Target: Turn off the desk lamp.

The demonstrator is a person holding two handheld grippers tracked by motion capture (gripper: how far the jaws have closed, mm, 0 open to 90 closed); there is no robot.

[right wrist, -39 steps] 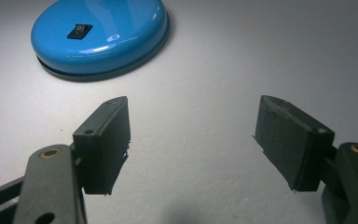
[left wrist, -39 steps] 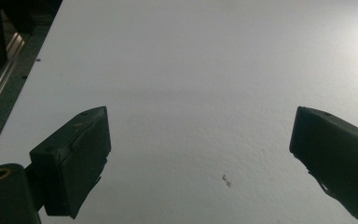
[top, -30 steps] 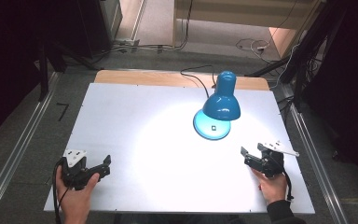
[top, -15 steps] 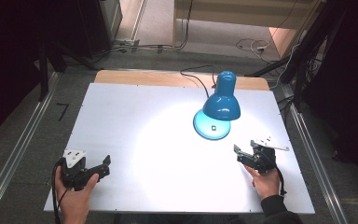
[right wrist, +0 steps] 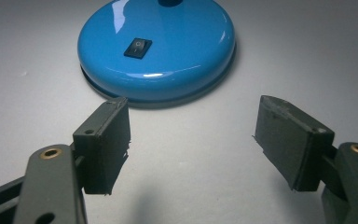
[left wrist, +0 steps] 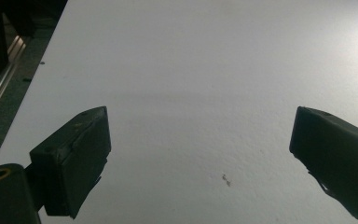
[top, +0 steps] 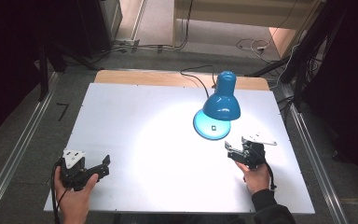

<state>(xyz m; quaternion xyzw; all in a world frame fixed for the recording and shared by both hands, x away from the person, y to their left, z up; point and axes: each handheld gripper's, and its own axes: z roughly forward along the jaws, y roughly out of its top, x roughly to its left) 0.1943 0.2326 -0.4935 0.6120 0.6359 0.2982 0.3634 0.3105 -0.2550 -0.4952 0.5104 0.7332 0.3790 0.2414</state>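
**Right gripper closes in on the blue lamp's base**

Since a second ago the right gripper (top: 230, 152) has slid from the table's right edge inward toward the lamp, while the left gripper (top: 103, 166) has stayed put.

Going left to right: the left gripper rests near the table's (top: 135, 116) front-left corner, jaws wide open over bare white surface, holding nothing. The blue desk lamp (top: 221, 100) stands right of centre toward the far edge, lit, shade bent over its round base (right wrist: 158, 46). The right gripper sits just in front of that base, jaws open and empty, aimed at it. A black rocker switch (right wrist: 138, 47) lies ahead and slightly left of the jaws. No containers are present.
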